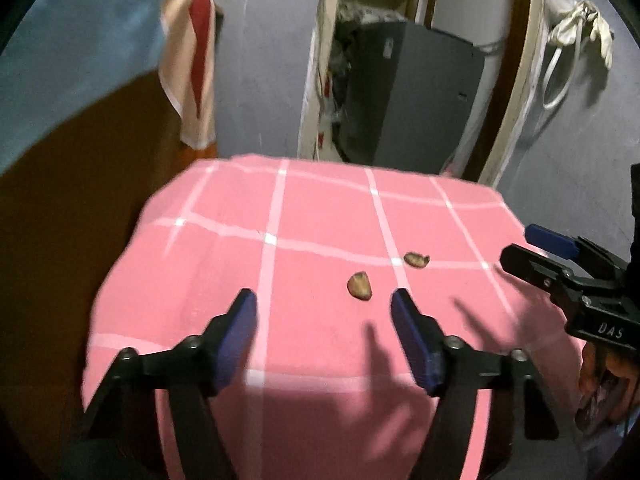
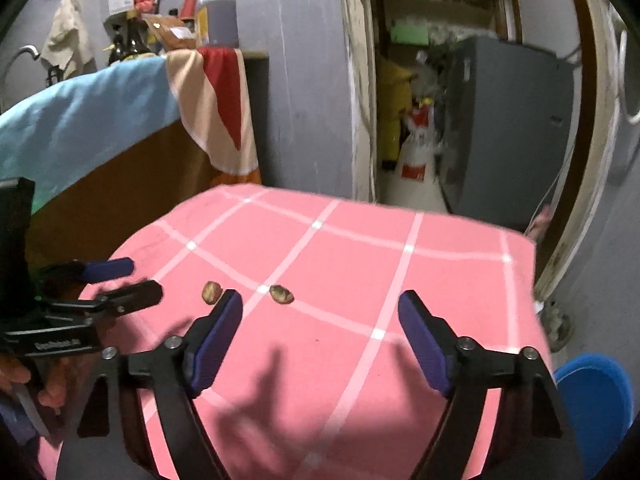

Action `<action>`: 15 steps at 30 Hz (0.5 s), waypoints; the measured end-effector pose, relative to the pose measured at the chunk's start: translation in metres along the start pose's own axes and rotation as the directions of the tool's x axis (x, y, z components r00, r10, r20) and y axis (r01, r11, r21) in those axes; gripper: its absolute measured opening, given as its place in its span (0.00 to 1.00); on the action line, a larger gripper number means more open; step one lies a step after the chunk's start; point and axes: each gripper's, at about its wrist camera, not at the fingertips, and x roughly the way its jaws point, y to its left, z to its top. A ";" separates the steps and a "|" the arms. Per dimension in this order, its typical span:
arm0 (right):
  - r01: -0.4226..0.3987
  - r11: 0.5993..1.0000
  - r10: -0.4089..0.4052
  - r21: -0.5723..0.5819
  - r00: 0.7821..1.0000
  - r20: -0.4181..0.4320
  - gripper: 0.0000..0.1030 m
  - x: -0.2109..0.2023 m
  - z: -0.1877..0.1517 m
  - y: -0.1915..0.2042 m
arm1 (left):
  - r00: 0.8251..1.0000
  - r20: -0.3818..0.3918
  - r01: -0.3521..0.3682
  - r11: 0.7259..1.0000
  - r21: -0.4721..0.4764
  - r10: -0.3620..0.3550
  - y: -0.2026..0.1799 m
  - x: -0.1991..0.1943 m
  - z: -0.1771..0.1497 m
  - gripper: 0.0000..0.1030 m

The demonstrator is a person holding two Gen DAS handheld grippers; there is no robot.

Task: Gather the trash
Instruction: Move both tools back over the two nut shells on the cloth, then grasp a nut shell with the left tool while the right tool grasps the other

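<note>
While over scraps (image 1: 359, 286), hand-held gripper (image 1: 324, 298) half-open, empty.

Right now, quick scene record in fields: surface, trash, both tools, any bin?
surface: pink checked cloth
trash: two brown shell pieces, near shell, far shell, apart
left tool: open, empty, short of near shell
right tool: open, empty, above cloth
bin: blue container at table's right edge, contents unseen
</note>
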 end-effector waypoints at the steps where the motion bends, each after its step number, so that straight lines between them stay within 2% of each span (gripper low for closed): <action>1: -0.002 1.000 0.002 0.003 1.000 -0.017 0.73 0.005 0.000 -0.001 | 1.000 -0.015 0.010 1.000 0.000 -0.010 0.000 0.005 0.000 0.52; 4: -0.018 1.000 0.018 0.001 0.998 -0.059 0.64 0.019 0.001 -0.001 | 0.998 -0.045 0.036 0.999 -0.001 -0.036 0.000 0.014 0.002 0.47; 6: -0.034 0.999 0.034 0.000 0.996 -0.082 0.49 0.028 0.002 0.000 | 0.997 -0.064 0.053 0.999 0.005 -0.052 -0.003 0.020 0.003 0.42; 7: -0.042 0.999 0.042 -0.002 0.994 -0.098 0.46 0.033 0.003 0.001 | 0.996 -0.071 0.058 0.998 0.010 -0.057 -0.004 0.021 0.004 0.39; 15: -0.113 0.993 0.106 -0.025 0.974 -0.202 0.35 0.064 0.008 0.007 | 0.988 -0.132 0.087 0.996 0.028 -0.083 -0.010 0.038 0.013 0.26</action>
